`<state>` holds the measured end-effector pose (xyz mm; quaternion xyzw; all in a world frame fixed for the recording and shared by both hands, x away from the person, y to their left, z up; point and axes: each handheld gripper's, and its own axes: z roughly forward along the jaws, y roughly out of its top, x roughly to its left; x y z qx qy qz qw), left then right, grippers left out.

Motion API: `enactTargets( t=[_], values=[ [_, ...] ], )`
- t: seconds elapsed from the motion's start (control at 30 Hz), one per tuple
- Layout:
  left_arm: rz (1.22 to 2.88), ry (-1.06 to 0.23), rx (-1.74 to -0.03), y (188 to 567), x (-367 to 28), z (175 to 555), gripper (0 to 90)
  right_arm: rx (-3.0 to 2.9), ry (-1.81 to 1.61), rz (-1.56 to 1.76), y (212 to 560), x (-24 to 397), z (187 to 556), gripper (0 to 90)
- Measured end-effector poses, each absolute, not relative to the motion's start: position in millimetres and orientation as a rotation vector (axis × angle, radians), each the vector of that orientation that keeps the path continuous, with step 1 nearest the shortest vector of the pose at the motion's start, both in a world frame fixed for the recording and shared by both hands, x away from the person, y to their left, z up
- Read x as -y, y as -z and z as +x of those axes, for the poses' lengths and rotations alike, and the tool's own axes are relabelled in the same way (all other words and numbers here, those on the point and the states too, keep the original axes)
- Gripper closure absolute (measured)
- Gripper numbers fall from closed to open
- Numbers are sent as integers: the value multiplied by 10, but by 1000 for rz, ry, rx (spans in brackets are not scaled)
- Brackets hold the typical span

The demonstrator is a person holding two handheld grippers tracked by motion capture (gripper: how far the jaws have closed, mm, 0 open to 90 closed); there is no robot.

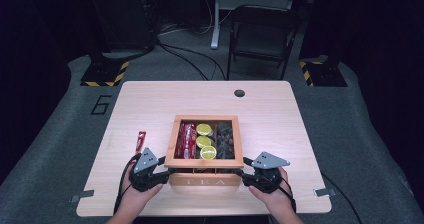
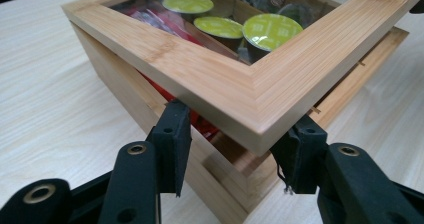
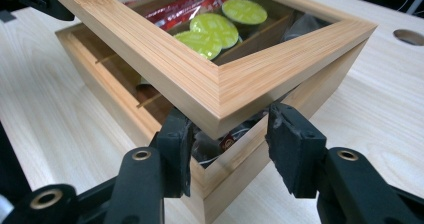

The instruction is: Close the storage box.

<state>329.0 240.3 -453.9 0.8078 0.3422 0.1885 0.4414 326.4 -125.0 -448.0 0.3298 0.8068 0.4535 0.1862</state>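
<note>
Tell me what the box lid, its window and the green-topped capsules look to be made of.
Lid: light wood, probably bamboo, with fine straight grain, mitred corners and a smooth matte finish. Window: a clear pane, glass or acrylic, I cannot tell which; the contents show through with faint glare. Capsules: tops look like printed foil, lime green with a slight sheen; the bodies are mostly hidden.

I see a light brown wood box with pale "TEA" letters on its front. Its lid has stripes of light and darker wood. Inside are lime green pods, shiny red packets and dark pods. One red packet lies on my pale wood table. Both grippers are black with grey plates.
</note>
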Motion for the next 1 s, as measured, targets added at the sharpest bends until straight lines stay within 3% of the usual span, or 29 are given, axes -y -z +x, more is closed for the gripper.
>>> enactTargets(
  t=[0.37, 1.0],
  values=[
    [2039, -423, -876, 4617, -2376, 3288, 467, -2333, -1238, 942, 4552, 1211, 3282, 470],
    [2059, -391, -866, 4630, -2370, 3294, 387, -2377, -1220, 961, 4591, 1191, 3302, 452]
  ],
)
